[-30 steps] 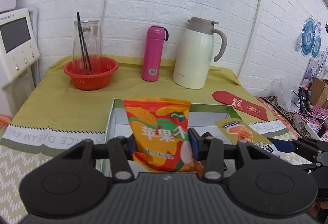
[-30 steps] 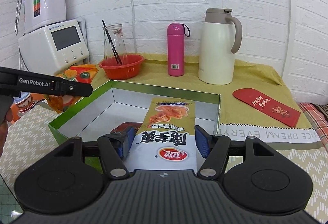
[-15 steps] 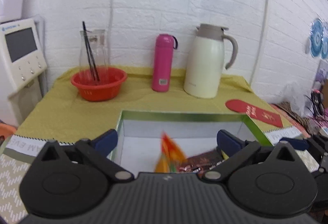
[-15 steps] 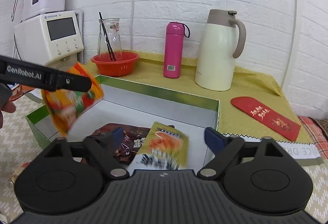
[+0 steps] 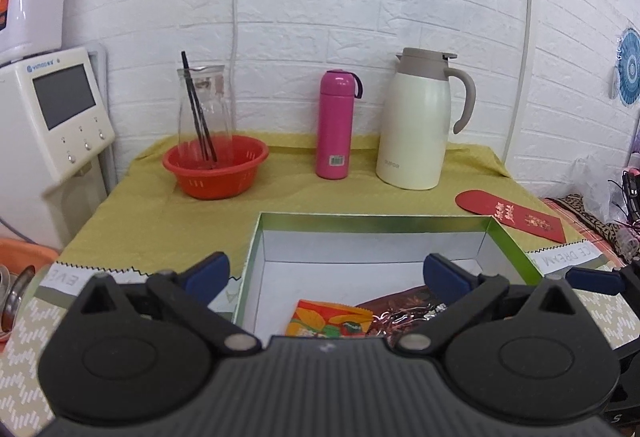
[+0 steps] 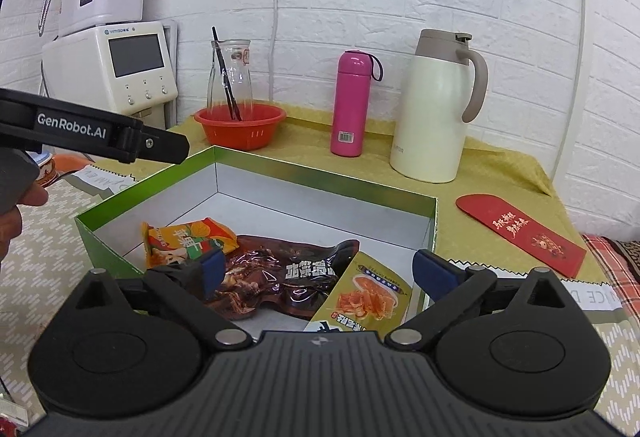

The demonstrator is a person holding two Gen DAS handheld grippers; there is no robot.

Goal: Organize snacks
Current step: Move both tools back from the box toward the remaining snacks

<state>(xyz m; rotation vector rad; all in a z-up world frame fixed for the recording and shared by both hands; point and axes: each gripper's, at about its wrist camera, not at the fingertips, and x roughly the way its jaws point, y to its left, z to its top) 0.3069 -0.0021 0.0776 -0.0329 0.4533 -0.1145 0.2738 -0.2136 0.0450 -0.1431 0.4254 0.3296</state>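
Inside the shallow green-rimmed cardboard box [image 6: 256, 173] with its white lining lie three snack packets: an orange crinkly foil packet [image 6: 188, 239] at the left, a dark brown glossy vacuum pouch [image 6: 280, 277] in the middle, and a yellow-green crisp packet [image 6: 366, 297] leaning over the pouch's right end. The left gripper [image 5: 326, 273] hangs above the box with its blue pads spread wide; its jaws have just been opening, and nothing sits between them. The right gripper [image 6: 318, 269] is likewise spread apart and empty above the packets.

These packets look light, soft and puffed with air, their film slick, so I judge they would slide or buckle under a loose pinch. The flat crimped seam at a packet's top or bottom edge seems the safest place to take hold; squeezing the belly risks crushing what is inside. The brown pouch looks denser and floppier, and would likely droop from one end.

The right wrist view shows all three packets, the person's hand [image 6: 18, 197] at the left edge, and the left gripper's arm from the side. The left wrist view hides the crisp packet behind the gripper body and shows only a strip of the orange packet and the brown pouch, but it shows the box's far wall square on.
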